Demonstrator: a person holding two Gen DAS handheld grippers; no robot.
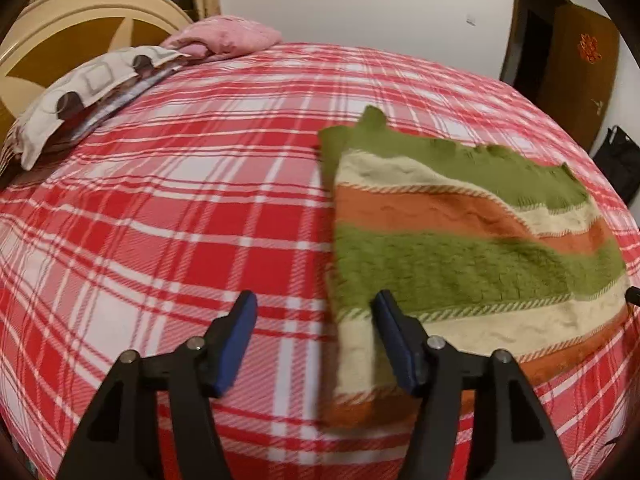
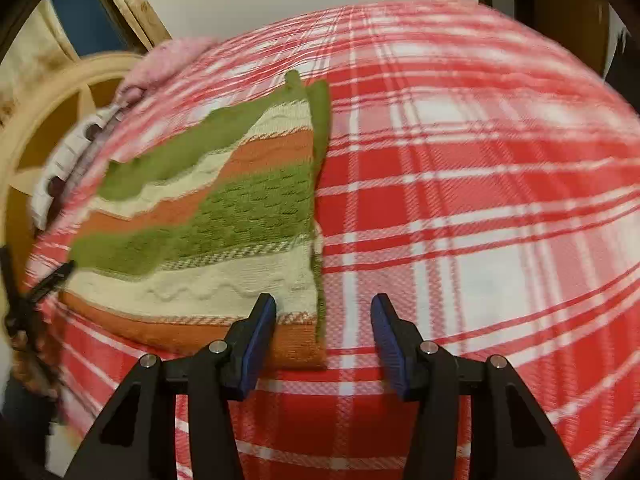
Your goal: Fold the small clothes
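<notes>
A small knitted garment (image 1: 460,248) with green, orange and cream stripes lies folded flat on the red-and-white plaid bed (image 1: 180,200). My left gripper (image 1: 314,304) is open and empty, just above the garment's near left edge. In the right wrist view the garment (image 2: 224,216) lies left of centre on the bed (image 2: 480,200). My right gripper (image 2: 324,308) is open and empty, over the garment's near right corner. The tip of the other gripper (image 2: 52,280) shows at the garment's left edge.
A patterned pillow (image 1: 80,100) and a pink cloth (image 1: 228,38) lie at the bed's far left, against a cream headboard (image 1: 76,20). A white wall and a brown door (image 1: 576,68) stand beyond the bed. The plaid bedding spreads wide on both sides of the garment.
</notes>
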